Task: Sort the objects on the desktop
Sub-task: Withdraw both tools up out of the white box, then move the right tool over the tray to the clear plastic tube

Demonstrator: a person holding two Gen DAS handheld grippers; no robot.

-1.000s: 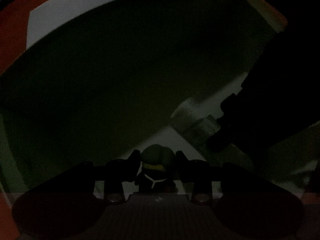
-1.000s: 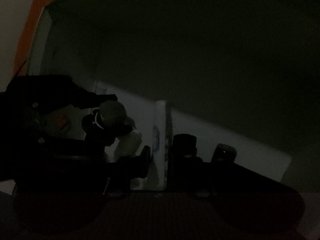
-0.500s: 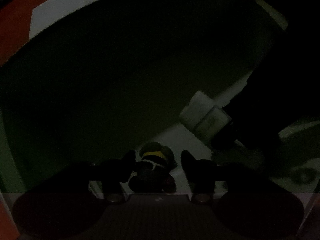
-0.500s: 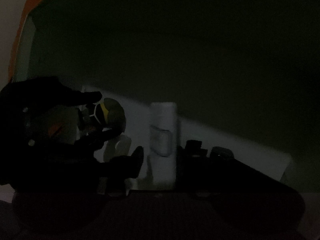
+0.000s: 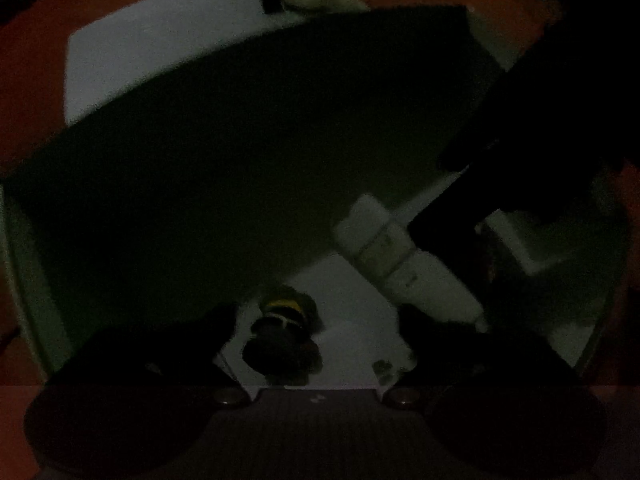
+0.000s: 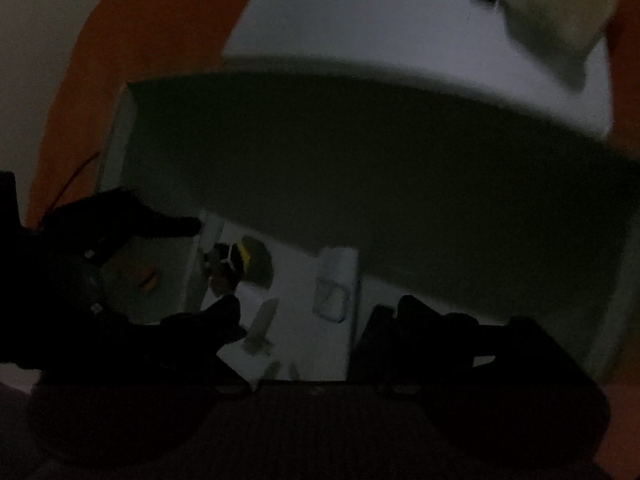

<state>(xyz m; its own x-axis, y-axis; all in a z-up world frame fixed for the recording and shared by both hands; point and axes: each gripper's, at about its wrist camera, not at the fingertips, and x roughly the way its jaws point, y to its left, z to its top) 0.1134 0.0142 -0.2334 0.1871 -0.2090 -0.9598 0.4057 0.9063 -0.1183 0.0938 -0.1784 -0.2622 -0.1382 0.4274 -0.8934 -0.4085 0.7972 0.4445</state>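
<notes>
Dim scene: orange table (image 5: pixel 32 80) w/ white sheet (image 5: pixel 132 52), deep box (image 5: pixel 24 248) w/ dark walls, pale floor. Left gripper (image 5: pixel 318 320) over box, jaws opening, spread wide; dark figurine (image 5: pixel 282 336) w/ yellow band lies on floor btwn them, untouched. Right gripper (image 6: pixel 320 312) jaws opening too; white tube (image 6: pixel 334 292) lies btwn them on floor, free of both. Figurine just beside tube.
</notes>
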